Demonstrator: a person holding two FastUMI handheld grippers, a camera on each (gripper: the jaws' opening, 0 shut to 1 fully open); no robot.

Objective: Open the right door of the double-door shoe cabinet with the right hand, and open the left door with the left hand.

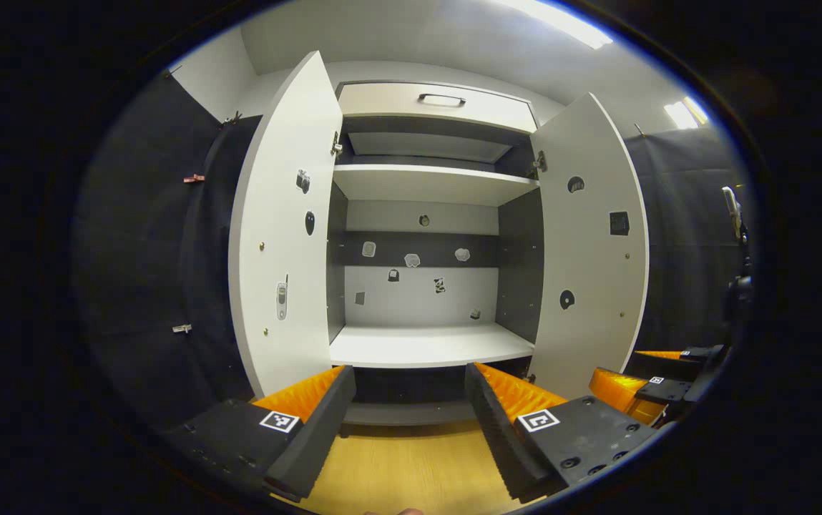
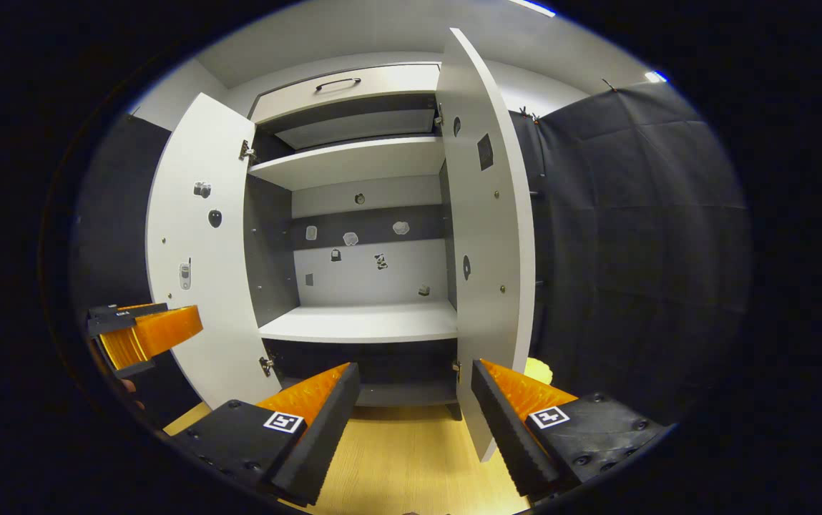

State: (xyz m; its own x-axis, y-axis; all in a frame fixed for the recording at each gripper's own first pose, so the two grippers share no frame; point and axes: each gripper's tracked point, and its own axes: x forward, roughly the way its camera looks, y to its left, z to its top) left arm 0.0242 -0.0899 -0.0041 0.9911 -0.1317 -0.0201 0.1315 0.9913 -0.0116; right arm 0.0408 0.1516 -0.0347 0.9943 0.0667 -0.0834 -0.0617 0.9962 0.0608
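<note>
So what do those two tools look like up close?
Each tool has two long, wedge-shaped fingers with ridged inner faces. The left tool and right tool both carry a small square black-and-white marker on each finger's flat base, with round screw heads set beside it.

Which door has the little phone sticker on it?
The left door does. The phone sticker sits low on its inside face, in the left gripper view. The right door has dark round and square stickers only, no phone.

left door [image 1: 283, 236] swung open | right door [image 1: 591, 236] swung open | left gripper [image 1: 411, 429] jaws apart, empty
</note>
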